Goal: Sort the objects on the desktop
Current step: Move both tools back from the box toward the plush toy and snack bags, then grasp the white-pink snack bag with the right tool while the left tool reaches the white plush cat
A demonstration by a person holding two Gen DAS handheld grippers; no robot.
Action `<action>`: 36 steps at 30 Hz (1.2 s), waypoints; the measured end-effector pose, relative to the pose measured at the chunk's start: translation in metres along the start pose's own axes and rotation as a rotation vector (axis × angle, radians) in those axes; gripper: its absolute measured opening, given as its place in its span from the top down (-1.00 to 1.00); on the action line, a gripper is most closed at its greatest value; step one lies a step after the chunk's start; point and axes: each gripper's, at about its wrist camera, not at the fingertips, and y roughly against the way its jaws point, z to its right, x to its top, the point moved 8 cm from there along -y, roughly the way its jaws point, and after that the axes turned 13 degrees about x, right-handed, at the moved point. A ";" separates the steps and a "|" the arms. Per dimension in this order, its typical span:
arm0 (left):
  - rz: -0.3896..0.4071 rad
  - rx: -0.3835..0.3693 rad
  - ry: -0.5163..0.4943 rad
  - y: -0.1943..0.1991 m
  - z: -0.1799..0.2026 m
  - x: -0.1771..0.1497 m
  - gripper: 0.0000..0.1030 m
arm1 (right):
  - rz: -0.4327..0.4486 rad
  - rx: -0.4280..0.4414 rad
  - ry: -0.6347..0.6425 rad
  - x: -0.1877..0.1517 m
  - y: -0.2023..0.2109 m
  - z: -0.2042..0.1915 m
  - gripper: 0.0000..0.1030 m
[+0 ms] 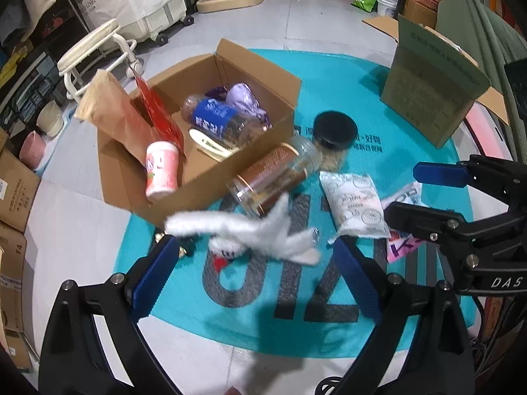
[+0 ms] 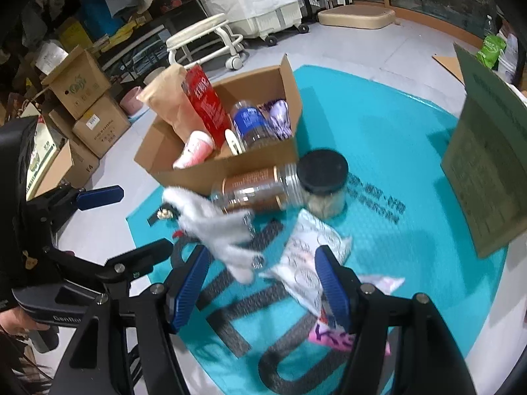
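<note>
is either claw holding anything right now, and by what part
Nothing is held. The left claw and the right claw are both open, and the white plush toy sits blurred ahead of the left one, touching neither finger.

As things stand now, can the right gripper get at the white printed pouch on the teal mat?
Probably yes. The right gripper is open, and the white printed pouch lies flat just ahead between its fingers. The blurred white plush toy is off to one side, not across the way. A pink packet lies partly under the pouch.
</note>
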 end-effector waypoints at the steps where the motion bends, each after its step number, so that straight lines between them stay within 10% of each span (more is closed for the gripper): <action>1: -0.002 -0.001 0.000 0.000 0.001 -0.003 -0.84 | -0.006 -0.008 0.003 -0.005 0.000 0.001 -0.32; 36: -0.194 -0.131 0.244 -0.110 0.008 -0.023 -0.99 | -0.078 -0.203 0.012 -0.071 -0.003 0.065 -0.32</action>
